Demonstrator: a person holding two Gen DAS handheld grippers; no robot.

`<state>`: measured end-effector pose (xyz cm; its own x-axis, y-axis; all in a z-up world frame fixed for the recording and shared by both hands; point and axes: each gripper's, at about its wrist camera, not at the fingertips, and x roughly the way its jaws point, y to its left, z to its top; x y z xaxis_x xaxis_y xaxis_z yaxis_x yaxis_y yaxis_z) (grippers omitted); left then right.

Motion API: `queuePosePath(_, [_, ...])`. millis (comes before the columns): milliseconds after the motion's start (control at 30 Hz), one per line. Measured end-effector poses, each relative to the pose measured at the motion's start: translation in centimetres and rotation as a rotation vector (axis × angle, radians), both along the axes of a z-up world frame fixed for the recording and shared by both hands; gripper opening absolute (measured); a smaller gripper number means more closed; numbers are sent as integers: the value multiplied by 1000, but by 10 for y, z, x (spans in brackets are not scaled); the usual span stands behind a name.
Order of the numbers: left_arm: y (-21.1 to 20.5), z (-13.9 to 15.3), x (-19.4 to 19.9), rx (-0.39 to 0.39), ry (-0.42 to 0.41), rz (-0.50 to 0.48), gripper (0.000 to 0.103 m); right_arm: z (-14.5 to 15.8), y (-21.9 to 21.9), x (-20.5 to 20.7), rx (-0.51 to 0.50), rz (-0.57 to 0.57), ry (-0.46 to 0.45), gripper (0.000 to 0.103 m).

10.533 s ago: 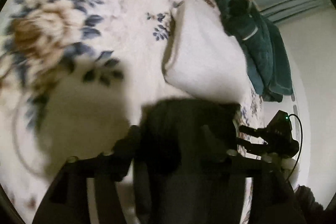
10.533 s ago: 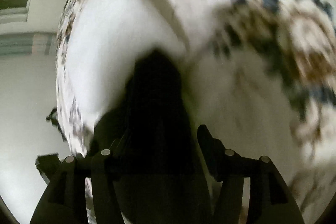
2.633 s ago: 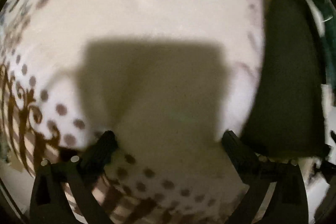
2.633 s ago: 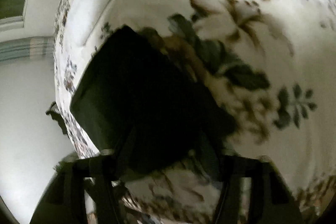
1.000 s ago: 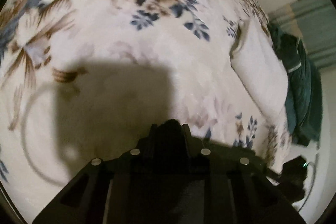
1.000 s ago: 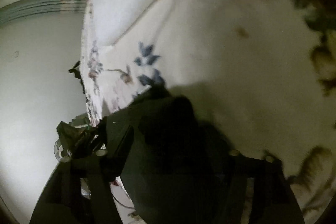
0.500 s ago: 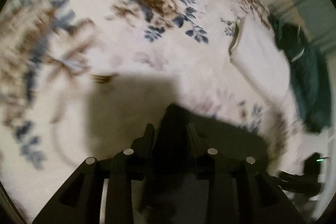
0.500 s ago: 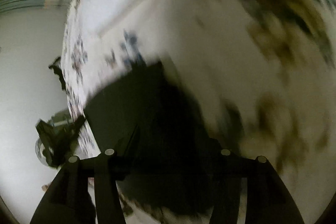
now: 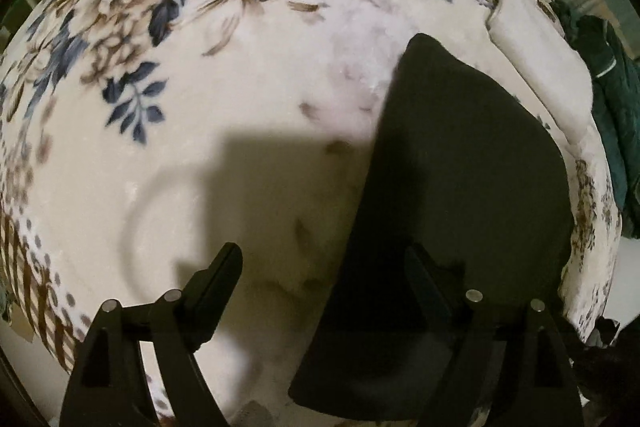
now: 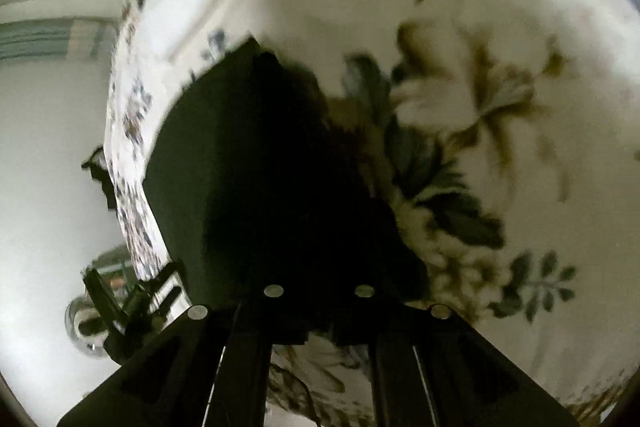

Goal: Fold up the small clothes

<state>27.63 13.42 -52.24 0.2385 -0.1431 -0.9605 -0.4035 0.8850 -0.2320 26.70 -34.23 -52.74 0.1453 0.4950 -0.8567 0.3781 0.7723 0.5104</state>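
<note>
Spreading under everything is the bed [image 9: 256,131], covered with a cream flowered blanket, and its softness is the first hazard: any drag across that plush pile could rumple the dark cloth [image 9: 460,163] lying on it, rather than let it slide flat.

That dark cloth, apparently already folded into a compact panel, lies ahead and to the right of the left tongs [image 9: 320,267], its near end passing under or behind their right finger. From the right tongs [image 10: 318,301] it sits straight ahead and a little left, close to the bed's edge. Its long axis runs away from both tools, the narrower corner pointing off toward the white pillow [image 9: 536,67] beyond; a careless nudge toward that edge might tip it off the bed.

A heap of green clothes [image 9: 612,131] waits beyond the pillow, far right of the left tongs.

The left tongs stand wide apart and hold nothing. The right tongs look drawn nearly together; the black cloth and black fingers merge there, so I cannot tell whether they grip it. If they do, lifting now would likely undo the fold.
</note>
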Motion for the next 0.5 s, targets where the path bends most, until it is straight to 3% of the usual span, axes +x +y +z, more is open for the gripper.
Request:
queuePosePath(133, [-6, 3, 4, 1, -20, -41, 82, 5, -17, -14, -43, -32, 22, 5])
queuePosePath(200, [-7, 2, 9, 1, -28, -52, 82, -11, -26, -20, -58, -39, 78, 5])
queuePosePath(300, [-6, -1, 18, -8, -41, -61, 82, -40, -31, -18, 0, 25, 165, 7])
queuePosePath(400, [-4, -2, 25, -32, -55, -77, 82, -48, -48, -8, 6, 26, 195, 30])
queuePosePath(467, [-2, -3, 28, -60, -66, -83, 82, -40, -67, 1, 26, -19, 131, 62])
queuePosePath(500, [0, -5, 28, -76, -68, -82, 82, -37, -71, 6, 46, -22, 106, 65])
